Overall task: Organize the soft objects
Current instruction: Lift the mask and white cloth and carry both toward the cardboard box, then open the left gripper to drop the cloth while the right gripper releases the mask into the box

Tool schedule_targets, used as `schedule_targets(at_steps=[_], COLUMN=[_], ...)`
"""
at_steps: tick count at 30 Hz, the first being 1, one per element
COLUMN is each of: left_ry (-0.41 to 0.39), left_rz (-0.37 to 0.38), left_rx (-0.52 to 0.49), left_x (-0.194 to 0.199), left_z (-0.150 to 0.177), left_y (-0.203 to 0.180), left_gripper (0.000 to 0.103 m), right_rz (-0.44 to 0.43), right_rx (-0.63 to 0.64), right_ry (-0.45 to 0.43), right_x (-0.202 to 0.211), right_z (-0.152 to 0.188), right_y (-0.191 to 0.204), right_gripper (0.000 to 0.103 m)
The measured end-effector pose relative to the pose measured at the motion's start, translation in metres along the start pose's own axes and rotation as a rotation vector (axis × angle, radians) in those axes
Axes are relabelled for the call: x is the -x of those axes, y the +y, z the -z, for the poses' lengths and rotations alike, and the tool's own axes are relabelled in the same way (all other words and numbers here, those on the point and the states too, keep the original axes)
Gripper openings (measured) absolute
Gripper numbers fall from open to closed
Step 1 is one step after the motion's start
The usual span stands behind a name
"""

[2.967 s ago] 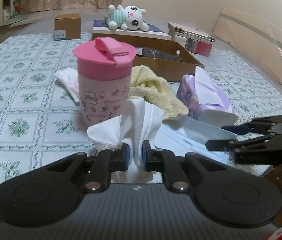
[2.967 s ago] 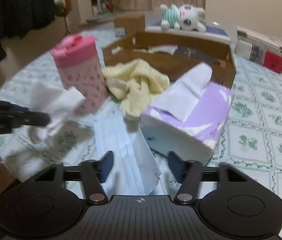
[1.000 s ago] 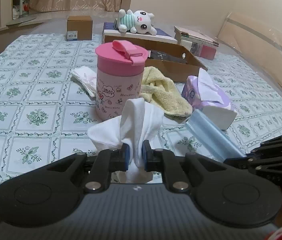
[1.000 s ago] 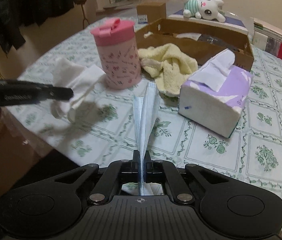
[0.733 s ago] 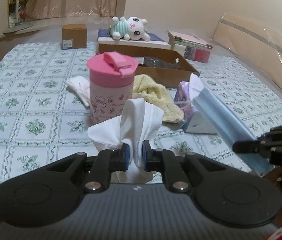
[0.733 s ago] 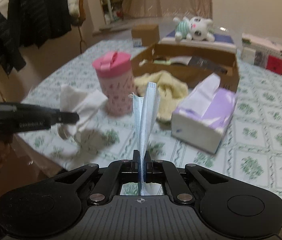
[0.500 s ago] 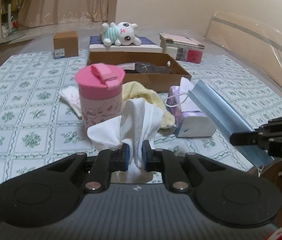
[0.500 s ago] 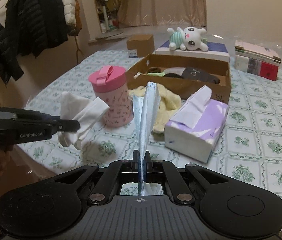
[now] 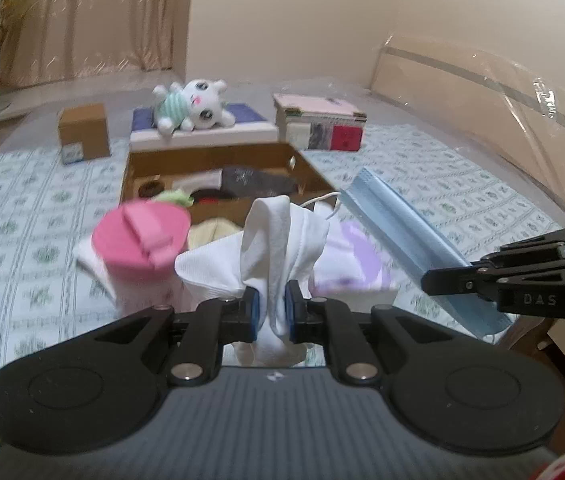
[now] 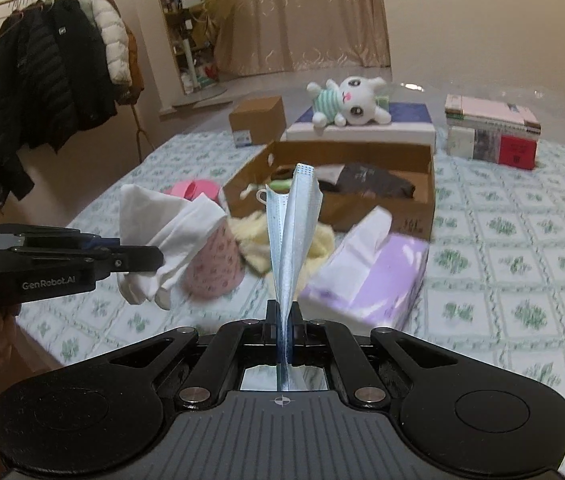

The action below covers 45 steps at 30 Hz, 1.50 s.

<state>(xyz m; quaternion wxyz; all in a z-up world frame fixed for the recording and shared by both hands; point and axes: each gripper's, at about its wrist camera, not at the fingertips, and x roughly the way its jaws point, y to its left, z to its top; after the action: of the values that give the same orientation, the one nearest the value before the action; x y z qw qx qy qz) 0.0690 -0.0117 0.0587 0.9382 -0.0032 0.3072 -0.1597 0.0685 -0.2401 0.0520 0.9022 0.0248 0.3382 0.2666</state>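
My left gripper is shut on a white cloth and holds it in the air above the table; it also shows in the right wrist view with the cloth. My right gripper is shut on a blue face mask held up on edge; in the left wrist view the gripper and mask are at the right. An open cardboard box with several dark and light fabric items stands ahead of both. A yellow towel lies in front of the box.
A pink-lidded cup and a purple tissue box stand on the floral tablecloth. A plush bunny lies on a flat box behind. A small carton and stacked books are at the back. Coats hang left.
Both grippers have risen and moved forward toward the cardboard box, the left with the cloth and the right with the mask. The right gripper closed on the mask after 3 s ago.
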Motion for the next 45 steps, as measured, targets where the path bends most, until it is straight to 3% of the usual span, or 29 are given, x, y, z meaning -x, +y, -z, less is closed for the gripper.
schedule_targets(at_steps=[10, 21, 31, 38, 41, 42, 45], left_ry=[-0.015, 0.082, 0.236, 0.272, 0.279, 0.276, 0.262], left_rz=[0.046, -0.020, -0.040, -0.050, -0.062, -0.066, -0.061], left_rx=[-0.048, -0.106, -0.074, -0.069, -0.063, -0.057, -0.045], left_x=[-0.038, -0.144, -0.235, -0.270, -0.281, -0.282, -0.279], left_z=[-0.093, -0.179, -0.188, -0.185, -0.184, -0.183, -0.184], left_y=[0.024, 0.086, 0.129, 0.138, 0.142, 0.143, 0.145], left_gripper=[0.011, 0.011, 0.011, 0.012, 0.025, 0.035, 0.036], right_rz=[-0.020, 0.025, 0.053, 0.055, 0.054, 0.052, 0.046], right_rx=[0.001, -0.024, -0.053, -0.069, -0.076, -0.080, -0.094], right_ry=[-0.040, 0.008, 0.107, 0.140, 0.148, 0.150, 0.151], right_x=[-0.031, -0.127, -0.215, -0.247, -0.255, -0.256, -0.259], right_z=[-0.085, -0.174, -0.194, -0.194, -0.193, -0.193, -0.192], right_y=[-0.037, -0.097, -0.130, -0.137, -0.141, -0.141, -0.144], right_gripper=[0.002, 0.002, 0.002, 0.002, 0.002, 0.002, 0.002])
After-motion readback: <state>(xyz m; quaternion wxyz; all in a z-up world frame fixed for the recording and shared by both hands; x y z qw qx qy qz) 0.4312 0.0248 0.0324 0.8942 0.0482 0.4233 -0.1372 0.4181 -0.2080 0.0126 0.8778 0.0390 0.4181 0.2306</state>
